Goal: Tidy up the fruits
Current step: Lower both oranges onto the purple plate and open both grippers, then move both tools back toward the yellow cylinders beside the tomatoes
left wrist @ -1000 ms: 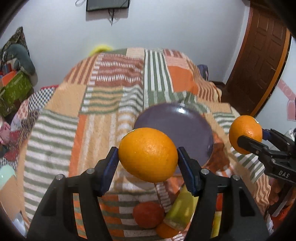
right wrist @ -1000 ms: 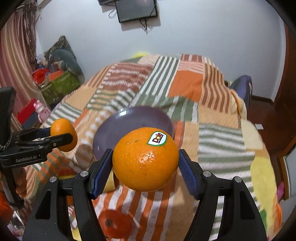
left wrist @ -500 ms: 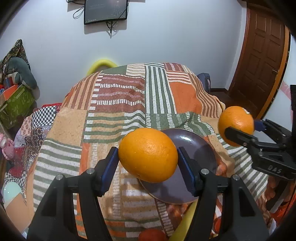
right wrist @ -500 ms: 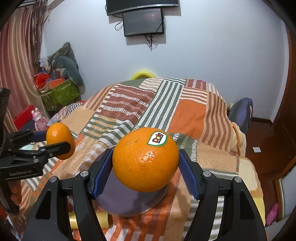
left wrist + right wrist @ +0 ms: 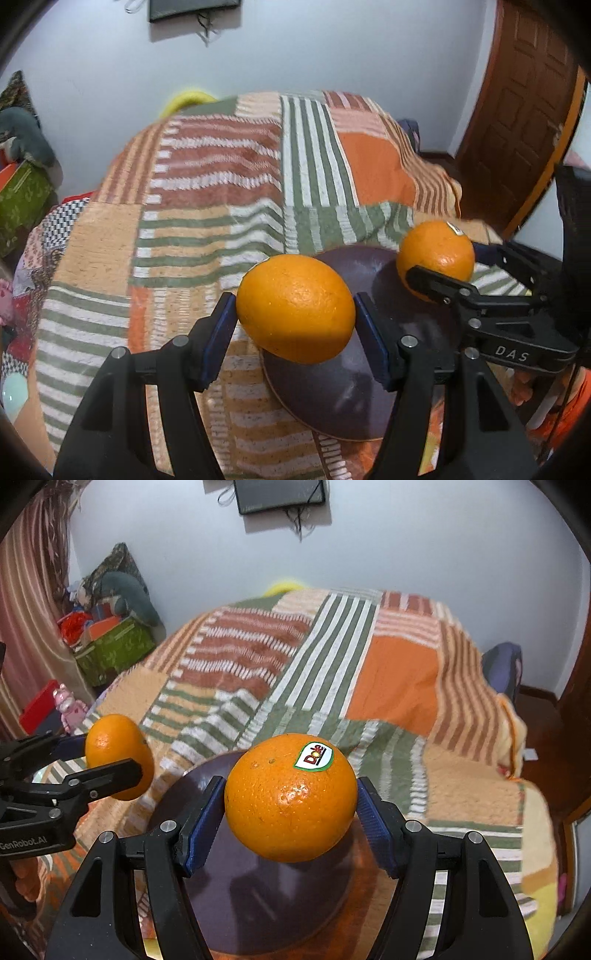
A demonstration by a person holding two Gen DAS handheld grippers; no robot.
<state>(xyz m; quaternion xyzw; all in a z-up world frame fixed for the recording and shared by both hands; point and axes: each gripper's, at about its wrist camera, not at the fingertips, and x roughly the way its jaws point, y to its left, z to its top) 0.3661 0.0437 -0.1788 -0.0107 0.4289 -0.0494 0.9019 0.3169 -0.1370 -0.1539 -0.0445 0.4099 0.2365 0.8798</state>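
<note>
Orange fruit (image 5: 295, 308) clamped in left gripper (image 5: 295, 332), above plate (image 5: 351, 398)

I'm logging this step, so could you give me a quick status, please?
Left gripper shut on plain orange. Right gripper shut on stickered orange. Both over purple plate. Nothing blocking.

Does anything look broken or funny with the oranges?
Nothing looks broken. The left claw and right claw each pinch a whole orange above the purple plate; the right one just wears a sticker.
</note>
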